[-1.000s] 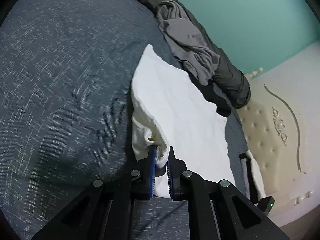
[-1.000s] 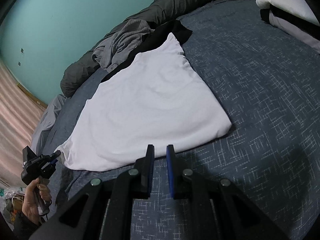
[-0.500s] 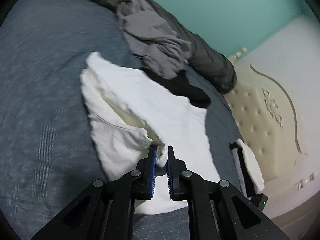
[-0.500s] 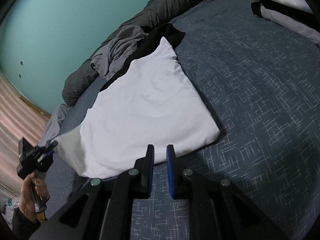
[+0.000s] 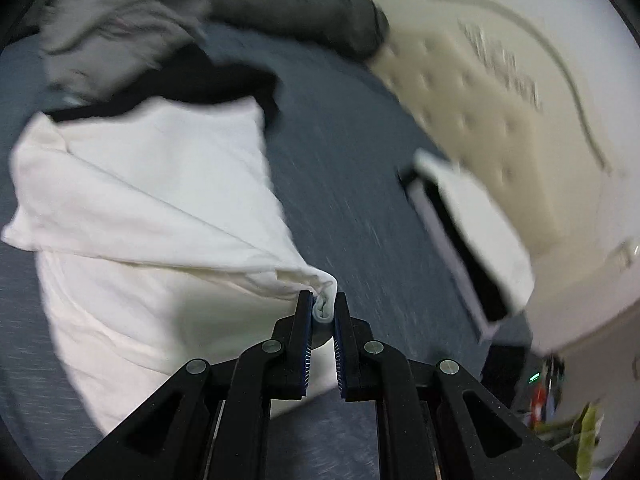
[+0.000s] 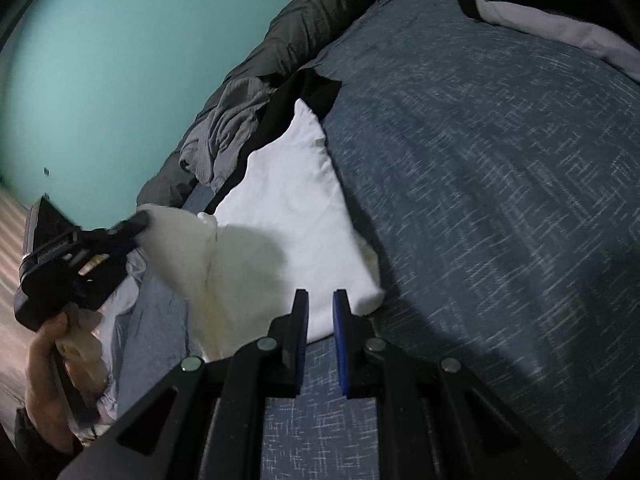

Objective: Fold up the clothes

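the jaws of the left gripper (image 5: 322,309) are clamped on a bunched corner of the white t-shirt (image 5: 144,216), holding that corner up off the bed so a fold of cloth slopes from the pinch back down to the rest of the garment. the jaws of the right gripper (image 6: 320,308) stand a little apart with nothing between them, poised over the near edge of the shirt where it meets the blue patterned bedspread (image 6: 500,184).

the white t-shirt lies on the bedspread, partly doubled over. in the right wrist view its raised corner hangs from the left gripper at the left of the picture, and a hand (image 6: 44,364) grips that tool's handle. the far end of the shirt touches a black garment (image 6: 304,92), and just beyond that sits a crumpled grey garment (image 6: 228,124) against a dark grey duvet roll (image 6: 320,12) along the teal wall (image 6: 100,60).

in the blurred left wrist view, a folded white-and-black stack (image 5: 476,220) lies on the bedspread near the cream tufted headboard (image 5: 480,92), well apart from the shirt.
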Available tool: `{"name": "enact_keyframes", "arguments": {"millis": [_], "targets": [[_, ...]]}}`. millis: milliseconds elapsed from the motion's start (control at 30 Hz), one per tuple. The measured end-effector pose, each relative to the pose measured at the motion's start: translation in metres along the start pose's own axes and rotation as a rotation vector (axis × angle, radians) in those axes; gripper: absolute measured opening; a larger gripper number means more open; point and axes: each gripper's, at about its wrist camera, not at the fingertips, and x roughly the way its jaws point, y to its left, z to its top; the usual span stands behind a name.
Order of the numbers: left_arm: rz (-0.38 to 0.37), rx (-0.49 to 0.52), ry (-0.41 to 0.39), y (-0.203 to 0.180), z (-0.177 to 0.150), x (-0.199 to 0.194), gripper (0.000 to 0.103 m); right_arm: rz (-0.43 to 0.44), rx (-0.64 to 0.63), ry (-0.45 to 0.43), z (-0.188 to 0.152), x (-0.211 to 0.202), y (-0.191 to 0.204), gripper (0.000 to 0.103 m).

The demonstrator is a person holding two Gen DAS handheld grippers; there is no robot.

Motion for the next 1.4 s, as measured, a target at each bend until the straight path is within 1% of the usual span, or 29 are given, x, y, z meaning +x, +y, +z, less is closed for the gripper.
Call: {"name": "enact_keyframes", "arguments": {"millis": [67, 133, 267, 367, 433, 500, 567, 600, 633, 700, 767, 933, 1033, 1400], "targets": [[0.015, 0.015, 0.065, -0.010, -0.012, 0.033, 0.010, 0.007, 0.024, -0.003, 0.003, -0.004, -0.007, 0.011], [0.022, 0.038, 0.101, -0.017, -0.023, 0.051, 0.010, 0.010, 0.047, -0.008, 0.006, -0.007, -0.013, 0.011], [0.036, 0.091, 0.139, -0.026, -0.034, 0.061, 0.010, 0.019, 0.087, -0.013, 0.009, -0.011, -0.022, 0.011], [0.057, 0.107, 0.101, -0.022, -0.032, 0.040, 0.011, 0.029, 0.076, -0.012, 0.011, -0.010, -0.018, 0.011], [0.091, 0.103, 0.060, -0.009, -0.032, 0.017, 0.012, 0.039, 0.064, -0.011, 0.014, -0.009, -0.015, 0.011], [0.130, 0.091, 0.037, 0.007, -0.034, 0.000, 0.020, 0.050, 0.049, -0.011, 0.017, -0.007, -0.011, 0.012], [0.180, 0.070, 0.024, 0.029, -0.039, -0.016, 0.022, 0.065, 0.020, -0.006, 0.022, -0.001, -0.005, 0.015], [0.205, 0.060, 0.018, 0.040, -0.042, -0.024, 0.022, 0.073, 0.004, -0.001, 0.025, 0.002, 0.000, 0.021], [0.227, 0.050, 0.014, 0.050, -0.045, -0.030, 0.022, 0.082, -0.013, 0.004, 0.028, 0.006, 0.004, 0.030], [0.260, 0.031, 0.011, 0.068, -0.053, -0.038, 0.022, 0.081, -0.048, 0.019, 0.031, 0.015, 0.012, 0.038], [0.284, 0.018, 0.013, 0.081, -0.062, -0.042, 0.022, 0.063, -0.087, 0.042, 0.033, 0.025, 0.019, 0.038], [0.299, -0.005, 0.020, 0.101, -0.076, -0.042, 0.022, 0.008, -0.153, 0.079, 0.033, 0.045, 0.026, 0.042], [0.294, -0.013, 0.024, 0.106, -0.083, -0.041, 0.022, -0.030, -0.191, 0.087, 0.033, 0.050, 0.028, 0.042], [0.307, 0.012, 0.059, 0.107, -0.098, -0.031, 0.022, -0.071, -0.249, 0.106, 0.034, 0.064, 0.033, 0.042]]}}
